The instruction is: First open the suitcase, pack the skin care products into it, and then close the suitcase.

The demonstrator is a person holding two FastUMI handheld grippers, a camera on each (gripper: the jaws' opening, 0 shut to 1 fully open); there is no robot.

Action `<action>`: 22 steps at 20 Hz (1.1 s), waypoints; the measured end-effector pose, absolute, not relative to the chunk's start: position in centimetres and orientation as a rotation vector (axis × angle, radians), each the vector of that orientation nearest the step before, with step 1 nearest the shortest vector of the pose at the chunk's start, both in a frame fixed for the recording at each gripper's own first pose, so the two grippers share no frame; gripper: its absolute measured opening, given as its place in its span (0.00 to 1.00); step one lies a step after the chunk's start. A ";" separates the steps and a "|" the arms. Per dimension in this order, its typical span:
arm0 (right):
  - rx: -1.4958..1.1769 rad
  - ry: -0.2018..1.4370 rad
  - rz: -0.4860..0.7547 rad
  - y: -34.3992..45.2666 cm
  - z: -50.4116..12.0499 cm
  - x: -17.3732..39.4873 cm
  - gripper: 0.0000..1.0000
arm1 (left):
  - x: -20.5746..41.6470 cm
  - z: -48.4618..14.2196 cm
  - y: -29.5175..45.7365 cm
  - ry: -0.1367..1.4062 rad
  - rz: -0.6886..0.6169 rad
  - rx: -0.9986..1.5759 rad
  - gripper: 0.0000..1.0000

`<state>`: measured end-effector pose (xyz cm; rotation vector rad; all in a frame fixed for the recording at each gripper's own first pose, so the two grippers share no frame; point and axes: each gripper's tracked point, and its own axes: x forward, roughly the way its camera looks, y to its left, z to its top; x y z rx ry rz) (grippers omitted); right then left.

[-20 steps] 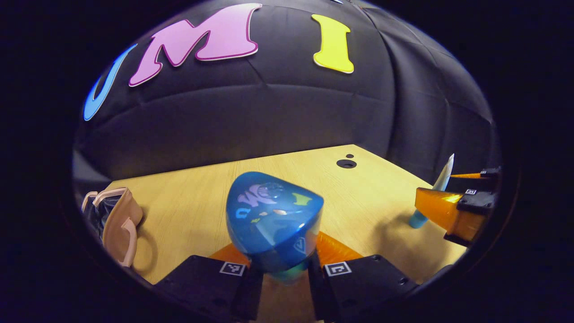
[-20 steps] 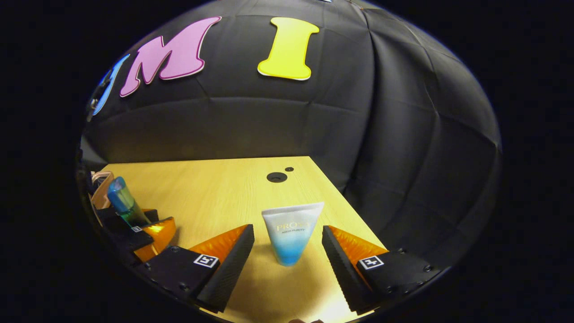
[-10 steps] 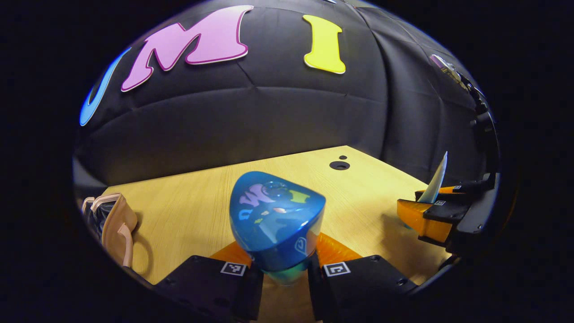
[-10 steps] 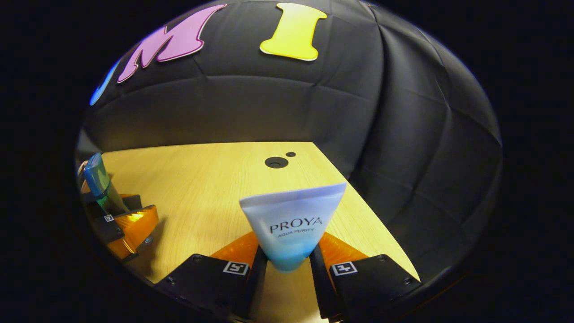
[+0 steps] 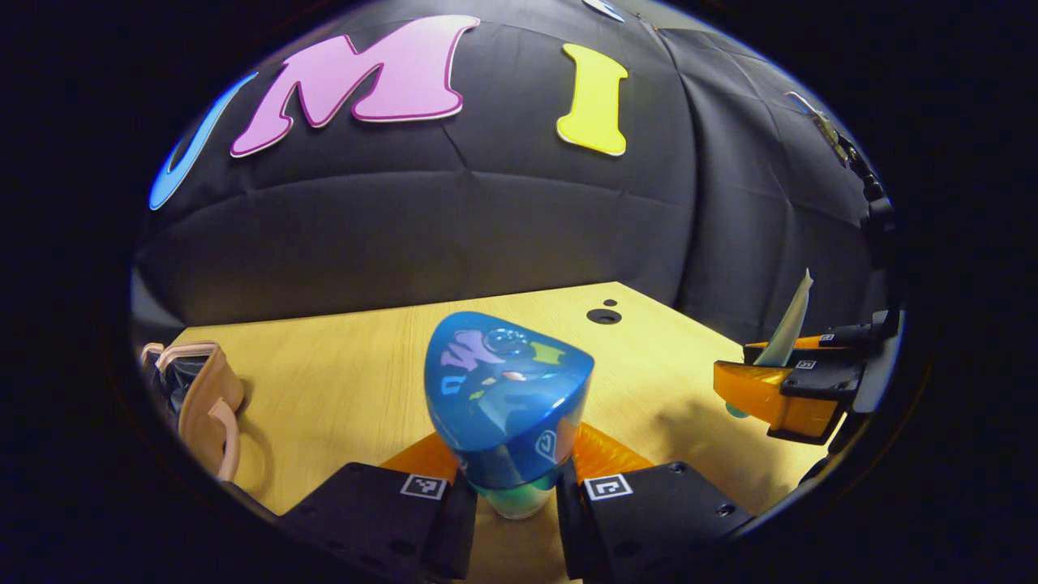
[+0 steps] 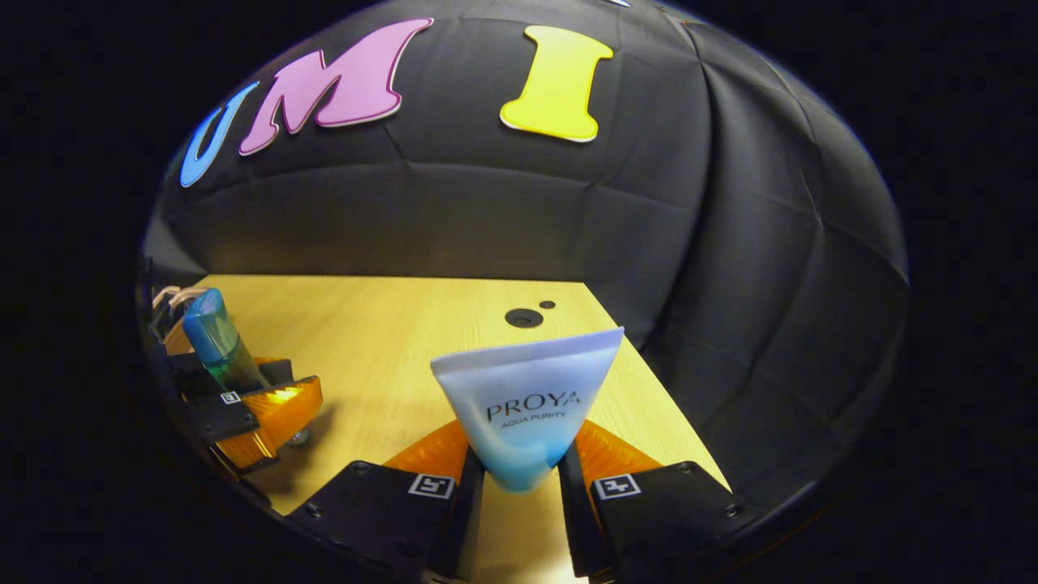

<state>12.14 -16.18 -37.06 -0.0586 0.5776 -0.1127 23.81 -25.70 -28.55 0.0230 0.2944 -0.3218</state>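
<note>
Both grippers are carrying product right now: the left gripper [image 5: 509, 503] is clamping the blue bottle [image 5: 507, 397], the right gripper [image 6: 519, 487] is pinching the white tube [image 6: 525, 405]. The suitcase [image 5: 199, 397] is sitting at the worktop [image 5: 340, 381] edge, so I'd keep both grips firm while swinging over.

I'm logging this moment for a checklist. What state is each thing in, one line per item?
Blue bottle: upright, clamped in the left gripper, off the table.
White-and-blue tube: upright, crimped end up, clamped in the right gripper.
Suitcase: at the table's left edge, partly cut off; open or closed cannot be told.
Table: bare wood with a round hole near its far corner.
</note>
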 end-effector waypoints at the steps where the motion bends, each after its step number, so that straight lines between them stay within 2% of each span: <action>1: -0.074 0.569 -0.091 -15.3 -35.8 12.1 0.47 | 23.2 -27.0 -24.8 0.281 -0.319 0.015 0.47; 3: -0.093 0.547 -0.037 -13.2 -33.2 12.2 0.47 | 21.4 -24.0 -22.2 0.268 -0.306 0.007 0.46; 4: -0.097 0.533 -0.009 -11.9 -31.8 12.0 0.43 | 20.6 -22.6 -20.5 0.262 -0.291 0.006 0.47; 5: -0.099 0.521 0.016 -10.5 -30.4 11.9 0.47 | 19.9 -21.2 -18.5 0.255 -0.271 0.006 0.47; 6: -0.103 0.505 0.043 -9.1 -28.8 11.8 0.47 | 18.8 -19.9 -15.7 0.258 -0.240 0.018 0.47; 11: -0.105 0.458 0.187 -0.6 -23.4 10.6 0.47 | 15.6 -18.1 -2.2 0.334 -0.062 0.034 0.47; 13: -0.102 0.441 0.247 3.2 -21.8 10.1 0.47 | 14.3 -18.3 4.0 0.354 0.023 0.062 0.46; 14: -0.100 0.435 0.277 5.1 -21.2 9.7 0.47 | 14.1 -18.8 6.7 0.372 0.050 0.083 0.51; 15: -0.095 0.430 0.305 7.0 -20.9 9.6 0.47 | 13.6 -19.8 8.8 0.413 0.070 0.090 0.46; 19: -0.027 0.435 0.412 15.2 -19.8 8.9 0.47 | 14.4 -24.6 15.0 0.551 0.081 0.061 0.47; 20: -0.016 0.429 0.435 16.8 -19.4 8.9 0.47 | 14.8 -25.9 16.0 0.594 0.066 0.065 0.50; 22: -0.001 0.425 0.467 19.2 -19.1 8.5 0.47 | 14.8 -28.7 17.2 0.713 0.031 0.059 0.47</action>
